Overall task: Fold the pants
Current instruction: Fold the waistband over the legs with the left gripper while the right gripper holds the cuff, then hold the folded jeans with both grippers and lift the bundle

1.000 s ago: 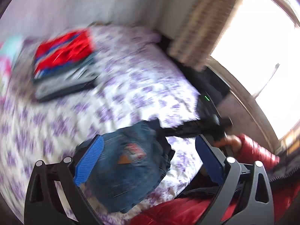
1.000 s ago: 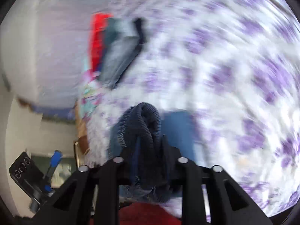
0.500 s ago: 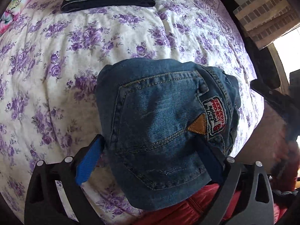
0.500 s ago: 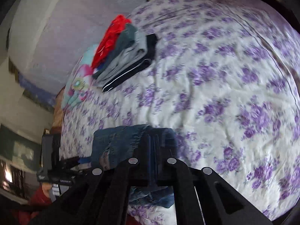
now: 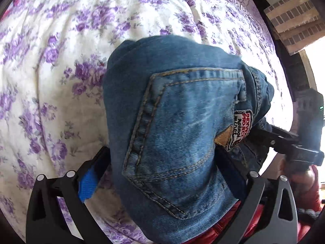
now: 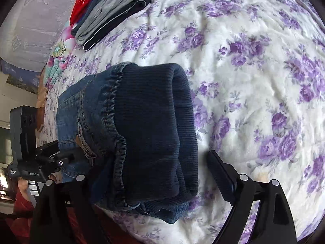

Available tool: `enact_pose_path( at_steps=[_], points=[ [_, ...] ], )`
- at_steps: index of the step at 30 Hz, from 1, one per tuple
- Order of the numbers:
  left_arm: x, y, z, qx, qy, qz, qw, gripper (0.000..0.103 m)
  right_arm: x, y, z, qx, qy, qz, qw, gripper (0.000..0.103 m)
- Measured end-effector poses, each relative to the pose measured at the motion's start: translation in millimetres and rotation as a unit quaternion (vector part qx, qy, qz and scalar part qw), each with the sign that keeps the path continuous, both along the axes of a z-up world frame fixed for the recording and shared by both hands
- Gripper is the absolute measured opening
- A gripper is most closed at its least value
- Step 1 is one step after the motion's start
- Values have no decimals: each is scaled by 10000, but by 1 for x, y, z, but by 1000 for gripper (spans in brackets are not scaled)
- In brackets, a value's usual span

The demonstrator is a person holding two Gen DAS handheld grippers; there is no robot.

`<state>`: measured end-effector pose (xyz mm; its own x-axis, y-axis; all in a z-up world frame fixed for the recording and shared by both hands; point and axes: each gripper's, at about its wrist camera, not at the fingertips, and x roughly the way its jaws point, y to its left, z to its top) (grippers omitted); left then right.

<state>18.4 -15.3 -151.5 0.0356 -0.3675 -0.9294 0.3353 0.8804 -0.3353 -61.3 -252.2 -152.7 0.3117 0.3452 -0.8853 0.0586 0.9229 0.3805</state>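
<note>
The right gripper [image 6: 154,174] has its jaws opening wide; the folded blue denim pants [image 6: 142,134] with a dark ribbed waistband lie between them, the right pad clear of the cloth. The left gripper [image 5: 160,172] has its jaws spread on either side of the pants [image 5: 182,122]; grip cannot be told. The pants rest on the white bedspread with purple flowers [image 6: 254,71]. A stack of folded clothes [image 6: 113,10] lies at 11 o'clock.
</note>
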Motion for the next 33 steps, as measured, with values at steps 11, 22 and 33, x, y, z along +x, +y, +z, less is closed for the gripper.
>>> enact_pose_path(
  at_steps=[11,22,33],
  points=[
    [-9,-10,14,508,-665,-205,9963,99,47,51,101,-879,-1620,594,9811,89],
    [-12,-7,10,461,-581,-168,9971,99,62,66,28,-1286,-931,829,9838,99],
    [-6,-1,11,211,-547,-116,9982,99,11,31,56,-1297,-1129,555,9835,99]
  ],
)
